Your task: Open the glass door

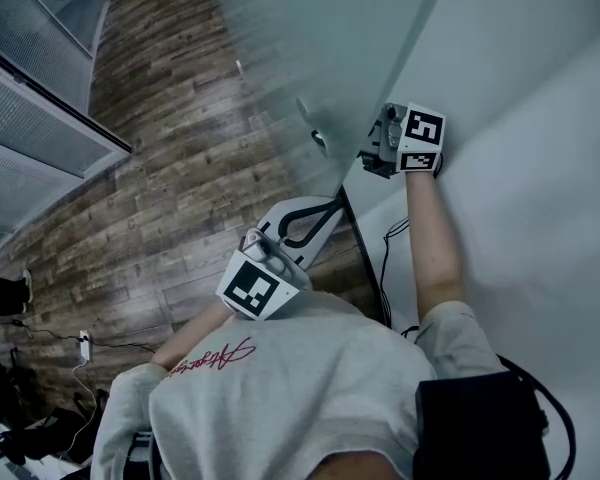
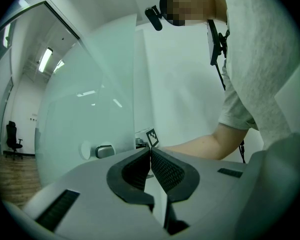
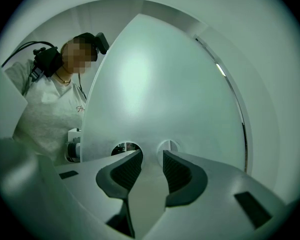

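Fingers [image 3: 177, 171] of the right gripper [image 3: 149, 156] stand apart facing the frosted door [image 3: 165, 84]; the left gripper [image 2: 150, 153] is closed, empty. Wood floor [image 1: 170, 198], white wall [image 1: 540, 118].

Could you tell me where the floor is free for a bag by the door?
The floor between the door and the left partition is bare; cables crowd the lower left.

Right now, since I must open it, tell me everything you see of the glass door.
The glass door is one frosted, pale-green pane, upright, with a round metal fitting near its free edge. The open right gripper faces that fitting from the far side; contact is unclear.
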{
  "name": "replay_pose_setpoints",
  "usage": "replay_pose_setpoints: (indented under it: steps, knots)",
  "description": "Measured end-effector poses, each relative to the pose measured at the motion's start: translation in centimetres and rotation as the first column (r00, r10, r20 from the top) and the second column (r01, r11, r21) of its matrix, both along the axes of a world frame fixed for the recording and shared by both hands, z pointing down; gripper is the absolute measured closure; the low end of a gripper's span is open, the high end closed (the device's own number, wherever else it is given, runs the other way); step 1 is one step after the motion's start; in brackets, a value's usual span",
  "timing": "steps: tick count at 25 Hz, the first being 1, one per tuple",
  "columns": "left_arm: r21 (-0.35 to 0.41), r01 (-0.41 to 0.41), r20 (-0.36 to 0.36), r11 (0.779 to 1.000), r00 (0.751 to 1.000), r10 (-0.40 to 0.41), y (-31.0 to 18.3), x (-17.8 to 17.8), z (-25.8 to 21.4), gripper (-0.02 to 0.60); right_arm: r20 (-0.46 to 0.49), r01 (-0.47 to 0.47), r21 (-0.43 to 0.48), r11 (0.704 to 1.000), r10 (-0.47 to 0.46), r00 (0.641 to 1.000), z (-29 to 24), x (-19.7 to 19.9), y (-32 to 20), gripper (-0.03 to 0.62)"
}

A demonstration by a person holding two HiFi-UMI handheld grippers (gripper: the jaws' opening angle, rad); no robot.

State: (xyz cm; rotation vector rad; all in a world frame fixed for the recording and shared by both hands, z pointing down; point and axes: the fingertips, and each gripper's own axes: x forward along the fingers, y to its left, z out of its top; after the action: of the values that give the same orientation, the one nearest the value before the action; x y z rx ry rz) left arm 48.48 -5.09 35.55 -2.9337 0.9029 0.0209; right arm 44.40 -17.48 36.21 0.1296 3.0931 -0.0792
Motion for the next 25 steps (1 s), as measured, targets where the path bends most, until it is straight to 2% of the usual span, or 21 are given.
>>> replay_pose_setpoints:
  steps: [5, 9, 13, 17, 22, 25]
  knots:
    - [-0.019, -0.005, -0.014, 1.0, 1.0, 0.005, -0.5, -0.3, 0.0, 0.563, 0.012, -0.168, 0.057, 0.984, 0.167, 0.986, 0.0, 1.7, -0.8, 0.468]
    - [-0.027, -0.025, -0.014, 0.999, 1.0, 0.025, -0.7, -0.1, 0.2, 0.563, 0.022, -0.289, 0.081, 0.954, 0.288, 0.957, 0.3, 4.1, -0.2, 0.527]
    - [-0.032, -0.057, -0.023, 0.998, 0.998, 0.056, -0.9, -0.2, 0.7, 0.563, 0.033, -0.404, 0.085, 0.911, 0.402, 0.915, 0.7, 5.8, 1.1, 0.545]
    - [-0.035, -0.081, -0.038, 0.996, 0.996, 0.08, -1.1, -0.7, 0.4, 0.563, 0.04, -0.51, 0.072, 0.857, 0.508, 0.86, 0.9, 7.5, 3.2, 0.557]
    - [-0.023, -0.113, -0.043, 0.993, 0.993, 0.112, -0.9, -1.2, -0.1, 0.563, 0.051, -0.64, 0.073, 0.765, 0.638, 0.768, 0.4, 8.7, 6.3, 0.563]
    - [-0.021, -0.133, -0.053, 0.991, 0.99, 0.132, -0.7, -2.0, -0.3, 0.563, 0.033, -0.706, 0.072, 0.705, 0.706, 0.708, 0.2, 8.1, 8.1, 0.565]
